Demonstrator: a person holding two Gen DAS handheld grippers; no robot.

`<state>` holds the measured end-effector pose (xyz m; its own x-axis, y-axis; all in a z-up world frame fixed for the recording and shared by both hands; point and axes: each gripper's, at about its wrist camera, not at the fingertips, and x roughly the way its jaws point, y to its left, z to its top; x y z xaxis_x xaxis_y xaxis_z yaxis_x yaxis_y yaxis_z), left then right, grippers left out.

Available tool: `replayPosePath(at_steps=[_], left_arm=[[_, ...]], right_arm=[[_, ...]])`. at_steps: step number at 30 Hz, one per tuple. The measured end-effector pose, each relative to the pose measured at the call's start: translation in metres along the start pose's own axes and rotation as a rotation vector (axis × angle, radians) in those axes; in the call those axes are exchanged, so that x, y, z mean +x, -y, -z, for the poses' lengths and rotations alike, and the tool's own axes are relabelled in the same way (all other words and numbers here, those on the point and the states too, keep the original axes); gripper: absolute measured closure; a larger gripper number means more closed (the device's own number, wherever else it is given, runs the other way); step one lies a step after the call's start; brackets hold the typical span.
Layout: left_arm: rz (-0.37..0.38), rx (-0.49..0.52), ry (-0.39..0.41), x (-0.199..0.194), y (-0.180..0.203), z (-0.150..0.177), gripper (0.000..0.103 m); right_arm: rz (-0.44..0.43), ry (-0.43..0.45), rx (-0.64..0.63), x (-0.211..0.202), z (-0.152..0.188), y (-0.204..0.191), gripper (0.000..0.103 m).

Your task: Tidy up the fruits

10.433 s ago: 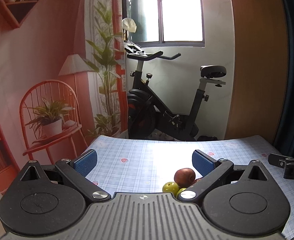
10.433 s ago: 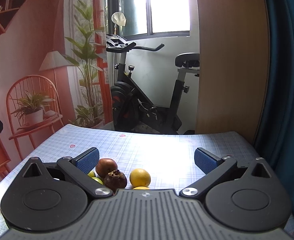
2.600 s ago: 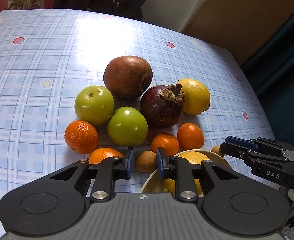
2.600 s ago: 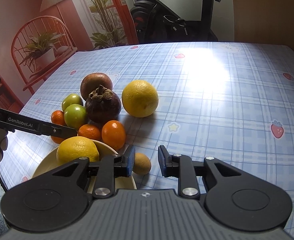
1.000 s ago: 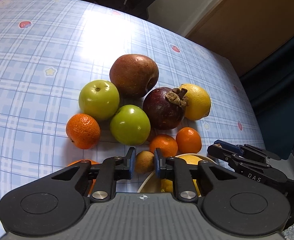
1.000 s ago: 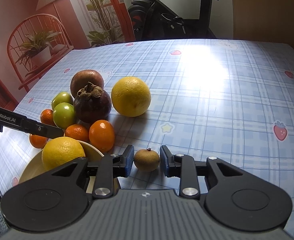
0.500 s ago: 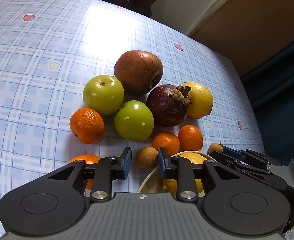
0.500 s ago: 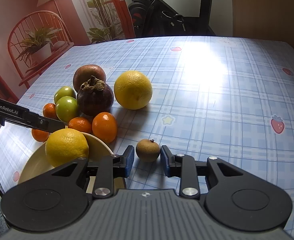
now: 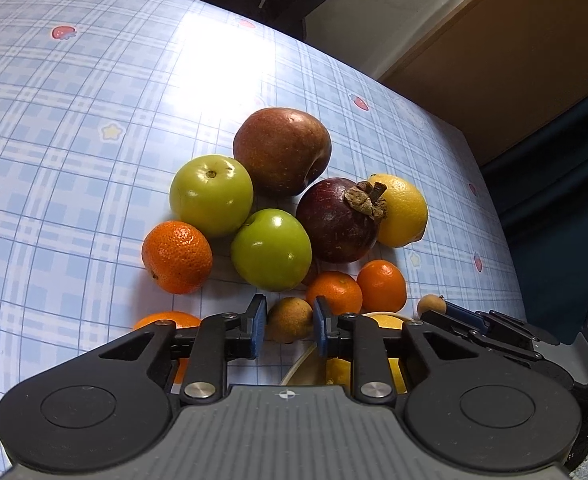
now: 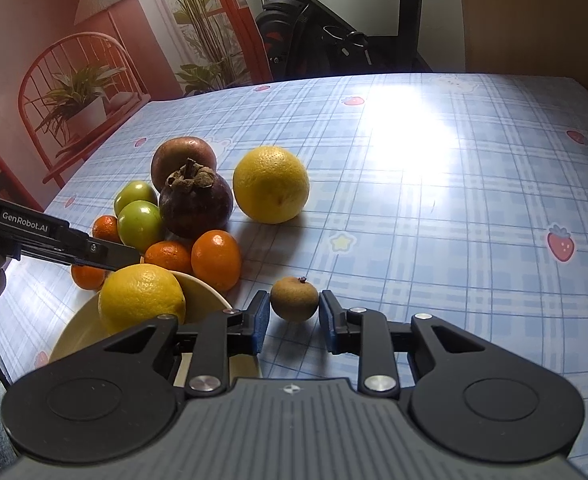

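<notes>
Two small brown fruits are the ones in play, each sitting between a pair of fingers. The left gripper points down at the near edge of the fruit pile, and its blue-padded fingers are closing on the first brown fruit. The pads stand just beside its flanks, with a thin gap visible on the left side, so they are not yet pinching it. That fruit lies just in front of the cream bowl, near two tangerines.

The right gripper is on the open side of the bench, which is covered in a blue checked cloth. Its fingers are also closing, around the second brown fruit. This one rests on the cloth just right of the bowl, with a sliver of space at each pad.

A lemon sits in the bowl. Behind the bowl the pile holds a red apple, two green apples, a dark purple fruit with a dried stem cap, a large yellow citrus and more tangerines
</notes>
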<state>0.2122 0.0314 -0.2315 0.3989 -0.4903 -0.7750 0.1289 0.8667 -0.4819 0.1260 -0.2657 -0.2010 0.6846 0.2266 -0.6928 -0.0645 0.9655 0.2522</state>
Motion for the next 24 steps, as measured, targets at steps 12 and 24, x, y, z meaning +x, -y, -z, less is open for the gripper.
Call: replayPosePath(at_steps=[12,24], left_arm=[[0.014,0.126,0.072,-0.051,0.026,0.015,0.077],[-0.007,0.148,0.034,-0.049,0.024,0.035,0.077]], right_arm=[[-0.053,0.037,-0.054,-0.024,0.001,-0.025,0.074],[-0.065,-0.003,-0.101,-0.010,0.010,-0.049,0.074]])
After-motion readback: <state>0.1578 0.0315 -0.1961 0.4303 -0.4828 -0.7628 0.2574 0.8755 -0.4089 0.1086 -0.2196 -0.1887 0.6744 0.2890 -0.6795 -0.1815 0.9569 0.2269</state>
